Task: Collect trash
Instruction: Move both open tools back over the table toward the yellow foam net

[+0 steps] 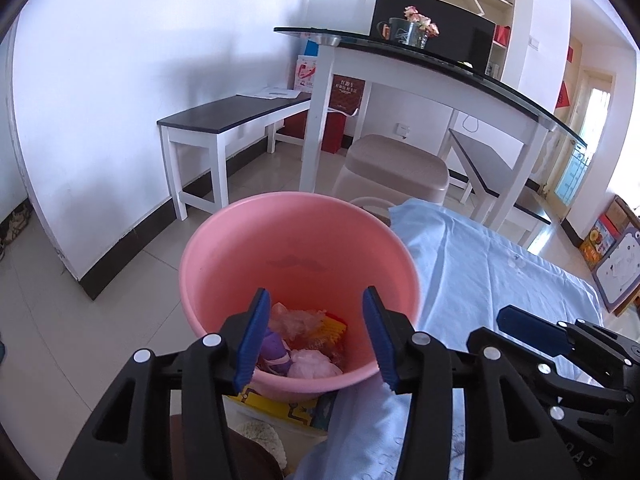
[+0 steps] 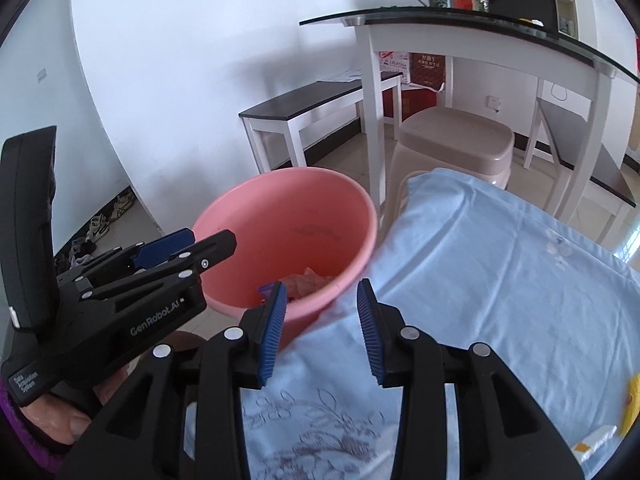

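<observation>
Left gripper point(image 1: 316, 334): jaws spread wide, nothing between the blue pads, poised right over the mouth of the pink bucket point(image 1: 224, 248).
Right gripper point(image 2: 322, 330): jaws parted too, nothing clasped, pads hanging over the near edge of the light blue cloth point(image 2: 500, 264) with the bucket rim just beyond my left pad.
Pink bucket: upright, pressed against the left edge of the cloth-covered surface, seen from above in both wrist views.
Trash point(image 1: 304, 340): down at the bottom of the bucket, a jumble of crinkly pale pink plastic, something purple and a bit of yellow and red wrapper; from the right wrist only a sliver of it shows over the rim.
Light blue cloth: creased, spread over the surface to the right of the bucket, with a darker leafy print on the part nearest my right gripper.
Yellow item point(image 2: 632, 400): at the far right edge of the cloth, cut off by the frame, I cannot tell what it is.
Hand point(image 2: 60, 420): gripping the handle of my left gripper, a purple sleeve at the wrist.
Beige stool point(image 1: 396, 168): standing on the tiled floor just behind the bucket and cloth.
Glass-topped table point(image 1: 440, 80): white legs, beyond the stool, with a dark mug point(image 1: 400, 28) and pink flowers point(image 1: 424, 22) on top.
Bench point(image 1: 224, 120): dark seat, white legs, along the white wall.
</observation>
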`<action>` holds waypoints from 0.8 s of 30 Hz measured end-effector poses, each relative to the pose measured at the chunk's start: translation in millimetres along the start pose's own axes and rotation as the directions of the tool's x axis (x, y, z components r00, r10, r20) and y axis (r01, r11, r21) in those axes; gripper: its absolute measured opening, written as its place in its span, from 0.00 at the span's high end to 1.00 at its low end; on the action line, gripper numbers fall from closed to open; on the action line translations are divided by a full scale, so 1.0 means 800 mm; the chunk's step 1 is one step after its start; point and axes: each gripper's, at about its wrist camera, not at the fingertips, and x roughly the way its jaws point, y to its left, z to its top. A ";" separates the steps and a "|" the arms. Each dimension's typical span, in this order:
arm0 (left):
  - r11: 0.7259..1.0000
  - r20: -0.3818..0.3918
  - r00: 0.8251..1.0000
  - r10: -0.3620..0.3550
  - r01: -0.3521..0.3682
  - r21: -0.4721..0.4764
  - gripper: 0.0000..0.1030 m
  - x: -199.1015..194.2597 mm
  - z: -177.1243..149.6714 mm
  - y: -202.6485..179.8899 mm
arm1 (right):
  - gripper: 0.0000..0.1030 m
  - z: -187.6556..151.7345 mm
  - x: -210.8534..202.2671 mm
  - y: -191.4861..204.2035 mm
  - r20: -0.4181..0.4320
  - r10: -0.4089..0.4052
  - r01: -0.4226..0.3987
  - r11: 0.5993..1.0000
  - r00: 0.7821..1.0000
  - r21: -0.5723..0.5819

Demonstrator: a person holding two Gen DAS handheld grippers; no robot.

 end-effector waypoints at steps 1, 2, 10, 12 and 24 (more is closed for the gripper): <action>1.000 -0.001 1.000 0.000 0.000 0.006 0.54 -0.002 -0.001 -0.004 | 0.64 -0.004 -0.006 -0.003 0.003 -0.009 0.009 1.000 1.000 0.001; 1.000 -0.003 1.000 0.000 0.000 0.013 0.54 -0.003 -0.003 -0.008 | 0.64 -0.007 -0.010 -0.005 0.005 -0.017 0.017 1.000 1.000 0.002; 0.998 -0.008 1.000 -0.013 0.013 0.059 0.54 -0.010 -0.011 -0.045 | 0.64 -0.030 -0.045 -0.033 0.014 -0.062 0.061 0.997 0.998 0.036; 0.998 -0.010 1.000 -0.018 0.019 0.068 0.54 -0.011 -0.013 -0.052 | 0.64 -0.035 -0.055 -0.041 0.016 -0.074 0.073 0.996 0.997 0.047; 0.989 -0.017 0.998 -0.053 0.055 0.140 0.53 -0.016 -0.019 -0.109 | 0.64 -0.058 -0.089 -0.089 0.031 -0.128 0.124 0.985 0.991 0.119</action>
